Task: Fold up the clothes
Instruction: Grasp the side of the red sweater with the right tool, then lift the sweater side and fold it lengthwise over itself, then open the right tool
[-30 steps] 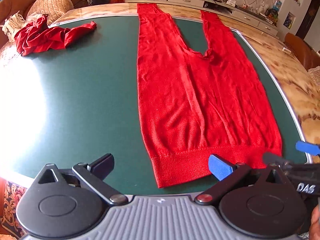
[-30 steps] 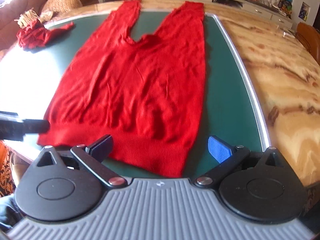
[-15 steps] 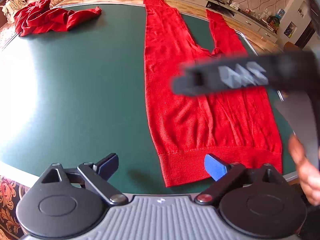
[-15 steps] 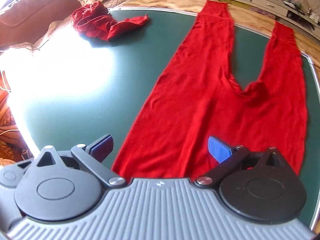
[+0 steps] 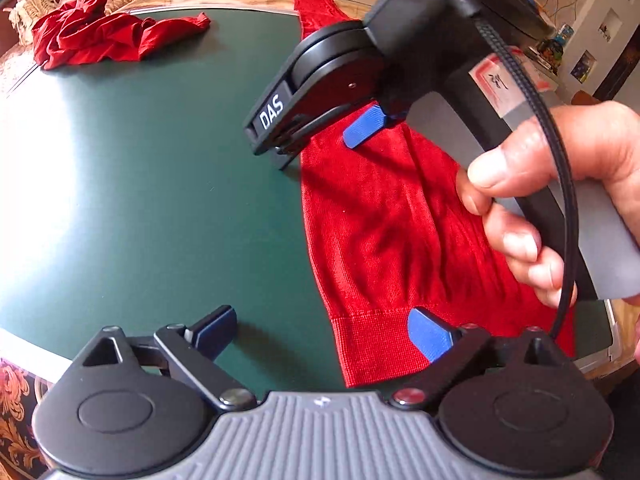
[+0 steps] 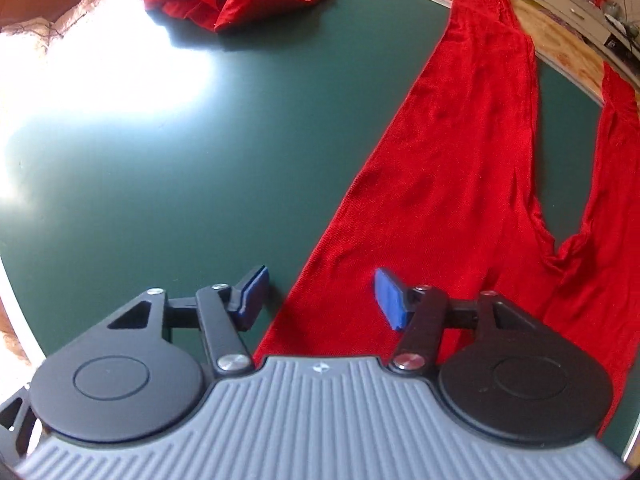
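Both of my hand-held grippers sit over the left side edge of the red knitted garment [image 5: 384,220], which lies flat on the dark green tabletop [image 5: 140,180] with its long axis running away from me, ribbed hem [image 5: 372,344] nearest. My left hand-held gripper [image 5: 320,334] straddles the hem's left corner, jaws wide and easing inward, one pad over the ribbing and the other over bare tabletop; nothing is pinched yet. My right hand-held gripper [image 6: 320,300] is further up the same edge, jaws closing with the fabric edge between them, though I cannot quite tell whether the pads already touch cloth. So the coming lift turns on that one long edge: left hand near the hem, right hand nearer the middle, both set to carry it across toward the far side. A second ago my right hand-held gripper was fully open at the hem's right corner; it has since swung across the garment to the left edge. A crumpled red cloth [image 5: 104,34] lies well apart at the far left.
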`<state>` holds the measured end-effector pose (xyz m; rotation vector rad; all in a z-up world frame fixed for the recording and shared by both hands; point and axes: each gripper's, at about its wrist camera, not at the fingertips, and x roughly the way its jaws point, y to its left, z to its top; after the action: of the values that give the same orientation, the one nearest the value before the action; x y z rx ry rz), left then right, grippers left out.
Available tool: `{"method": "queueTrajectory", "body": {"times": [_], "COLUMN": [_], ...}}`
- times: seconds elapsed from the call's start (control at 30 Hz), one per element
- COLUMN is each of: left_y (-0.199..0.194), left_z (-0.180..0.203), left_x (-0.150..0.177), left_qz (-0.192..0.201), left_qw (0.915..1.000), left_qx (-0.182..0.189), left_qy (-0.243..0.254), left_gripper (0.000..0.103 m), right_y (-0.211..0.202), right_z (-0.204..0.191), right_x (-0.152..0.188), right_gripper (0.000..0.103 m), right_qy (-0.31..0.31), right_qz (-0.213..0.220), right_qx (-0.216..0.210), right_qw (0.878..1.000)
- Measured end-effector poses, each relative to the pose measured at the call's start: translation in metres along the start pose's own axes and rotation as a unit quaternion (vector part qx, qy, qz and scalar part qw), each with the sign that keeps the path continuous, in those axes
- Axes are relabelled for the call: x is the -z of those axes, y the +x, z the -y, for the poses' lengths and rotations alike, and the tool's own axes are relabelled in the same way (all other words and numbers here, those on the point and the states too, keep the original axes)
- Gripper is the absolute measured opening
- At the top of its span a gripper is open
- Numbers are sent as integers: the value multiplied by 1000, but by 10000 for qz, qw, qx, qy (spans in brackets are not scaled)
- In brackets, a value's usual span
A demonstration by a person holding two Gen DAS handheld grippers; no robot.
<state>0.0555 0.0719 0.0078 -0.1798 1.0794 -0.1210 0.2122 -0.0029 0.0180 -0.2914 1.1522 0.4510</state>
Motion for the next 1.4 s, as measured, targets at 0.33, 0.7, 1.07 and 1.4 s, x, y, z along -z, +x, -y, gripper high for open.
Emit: {"method": "queueTrajectory", "body": {"times": [0.33, 0.7, 1.07, 1.4], "left_y": [1, 10, -5, -26], "left_z": [5, 13, 41, 131], "left_x": [-4, -15, -18, -12], "left_qz": [4, 78, 247, 275], "left_qw": [9995, 9988, 9959, 9726], "left_qx": [323, 447, 770, 1600], "left_qy": [-2, 173, 412, 1665], "left_gripper": [32, 75, 7, 6], "right_y": [-4, -46, -75, -108], "right_z": [8, 77, 156, 233], "right_x": [2, 9, 41, 115], "right_gripper": [7, 5, 5, 5], "right_qy": [-63, 863, 1833, 2893], "right_qz": [-27, 434, 787, 1239], "right_qx": [128, -382, -879, -918], "right_qw": [9999, 9946, 9759, 9447]}}
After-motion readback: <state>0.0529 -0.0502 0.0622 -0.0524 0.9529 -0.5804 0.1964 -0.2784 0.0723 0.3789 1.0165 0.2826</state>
